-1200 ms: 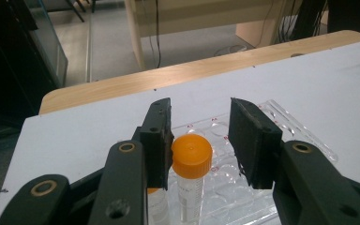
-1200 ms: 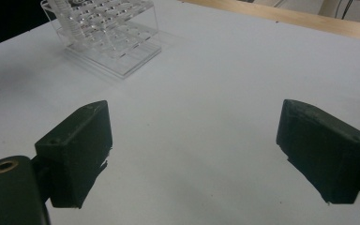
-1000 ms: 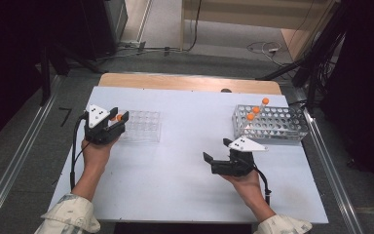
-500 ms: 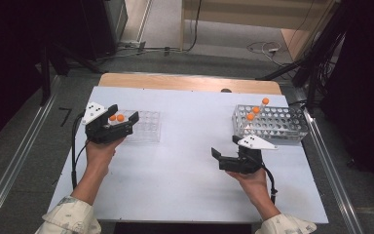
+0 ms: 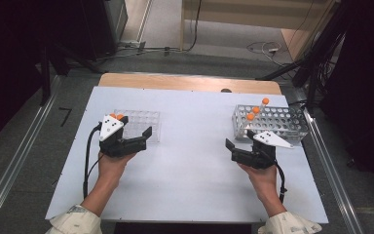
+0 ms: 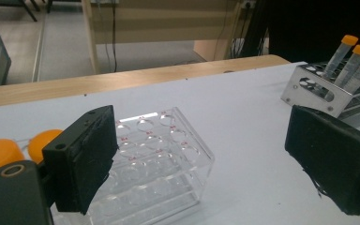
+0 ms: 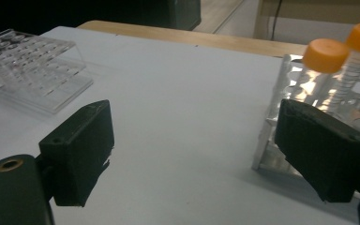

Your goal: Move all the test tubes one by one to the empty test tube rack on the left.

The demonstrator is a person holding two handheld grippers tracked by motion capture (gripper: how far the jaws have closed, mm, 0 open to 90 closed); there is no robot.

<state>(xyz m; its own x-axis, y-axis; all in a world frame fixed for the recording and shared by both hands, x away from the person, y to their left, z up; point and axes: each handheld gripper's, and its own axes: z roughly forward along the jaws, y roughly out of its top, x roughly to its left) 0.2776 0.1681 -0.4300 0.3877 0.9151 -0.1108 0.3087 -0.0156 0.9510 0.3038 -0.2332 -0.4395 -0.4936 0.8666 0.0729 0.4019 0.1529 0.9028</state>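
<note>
The tabletop (image 5: 185,195) is lying white and bare through the middle of the high view, with a wooden strip along its far edge and dark floor, cables and furniture beyond. At right of centre the metal rack (image 5: 277,127) is standing with three orange-capped tubes (image 5: 253,116) leaning at its left end, their long axes tilting up toward the upper right. At left of centre the clear rack (image 5: 143,124) is sitting flat, with two orange caps (image 5: 116,116) showing at its left end, just beside the left claw (image 5: 143,137).

The left claw's jaws have just been opening and are now standing wide, released, with nothing between them; in the left gripper view the clear rack (image 6: 161,164) is lying just past the near jaw. The right claw (image 5: 233,148) is also gaping empty, pointing toward the left of the frame, with the metal rack just above and to its right. In the right gripper view the tubes (image 7: 326,70) are rising right behind the right-hand jaw, so I judge the right hand is nearer to them and would need to turn toward the rack to take one
</note>
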